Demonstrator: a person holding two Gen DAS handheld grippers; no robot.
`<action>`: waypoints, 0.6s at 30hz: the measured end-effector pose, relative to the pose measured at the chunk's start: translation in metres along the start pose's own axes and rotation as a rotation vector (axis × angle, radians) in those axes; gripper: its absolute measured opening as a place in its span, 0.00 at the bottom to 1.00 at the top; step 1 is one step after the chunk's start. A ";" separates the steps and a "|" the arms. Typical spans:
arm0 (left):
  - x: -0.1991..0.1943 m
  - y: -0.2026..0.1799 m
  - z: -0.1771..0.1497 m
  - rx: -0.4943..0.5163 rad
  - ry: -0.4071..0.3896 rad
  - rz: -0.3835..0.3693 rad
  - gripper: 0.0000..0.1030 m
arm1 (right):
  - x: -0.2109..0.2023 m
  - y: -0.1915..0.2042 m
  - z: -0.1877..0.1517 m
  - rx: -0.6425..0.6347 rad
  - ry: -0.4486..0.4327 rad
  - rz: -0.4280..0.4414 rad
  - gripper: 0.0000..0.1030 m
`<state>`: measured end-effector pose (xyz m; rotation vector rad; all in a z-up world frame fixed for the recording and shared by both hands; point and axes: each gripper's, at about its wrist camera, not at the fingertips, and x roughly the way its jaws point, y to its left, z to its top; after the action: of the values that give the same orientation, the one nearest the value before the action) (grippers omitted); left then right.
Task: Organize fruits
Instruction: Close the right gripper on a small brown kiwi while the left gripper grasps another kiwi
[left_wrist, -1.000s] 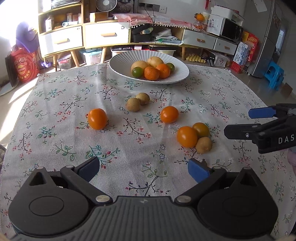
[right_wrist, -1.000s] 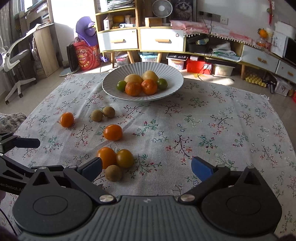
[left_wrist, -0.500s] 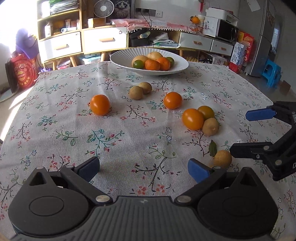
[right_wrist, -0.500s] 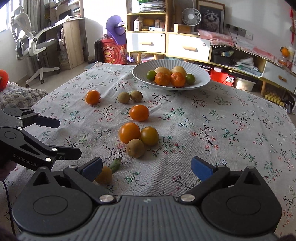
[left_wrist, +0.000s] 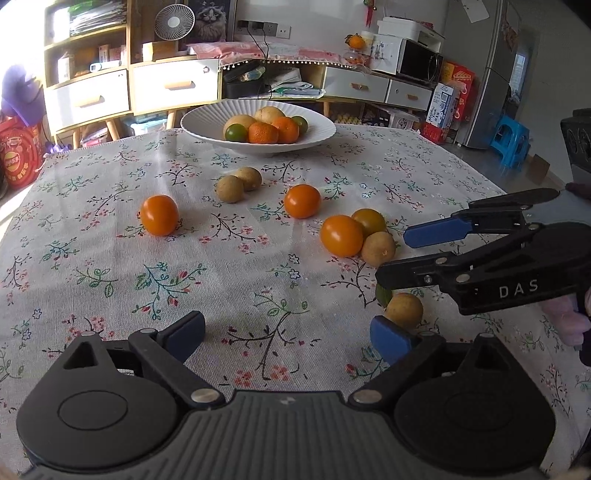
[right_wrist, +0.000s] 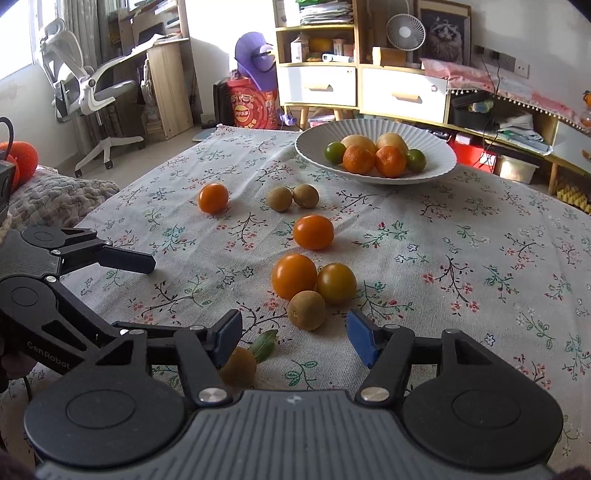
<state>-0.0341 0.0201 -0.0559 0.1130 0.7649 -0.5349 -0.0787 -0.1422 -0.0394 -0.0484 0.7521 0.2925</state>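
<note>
Low in the right-wrist frame, a small tan fruit (right_wrist: 239, 367) with a green leaf (right_wrist: 263, 345) lies beside the right gripper (right_wrist: 293, 338), whose empty jaws have just been closing; bare floral tablecloth (right_wrist: 480, 266) spreads right. The left gripper (left_wrist: 286, 334) gapes empty.

Two handheld grippers, black plastic, ribbed grey housing at base. Left gripper (left_wrist: 284, 330): blue pads (left_wrist: 389, 334), silver pivot screws, round discs either side; "GenRobot" lettered in white along one arm. Right gripper (right_wrist: 293, 334): same build, "DAS" in white on side. Pink fuzzy sleeve (left_wrist: 569, 319) behind it.
</note>
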 end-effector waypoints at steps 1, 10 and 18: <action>0.000 -0.002 0.000 0.005 0.001 -0.013 0.84 | 0.003 -0.001 0.000 0.009 0.008 0.003 0.52; -0.001 -0.018 -0.001 0.068 0.011 -0.111 0.74 | 0.011 -0.002 0.001 0.012 0.035 -0.019 0.22; 0.000 -0.038 0.000 0.125 0.020 -0.200 0.68 | 0.003 -0.007 0.002 0.026 0.046 -0.019 0.21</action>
<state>-0.0533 -0.0127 -0.0518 0.1590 0.7661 -0.7733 -0.0736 -0.1475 -0.0404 -0.0379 0.8008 0.2647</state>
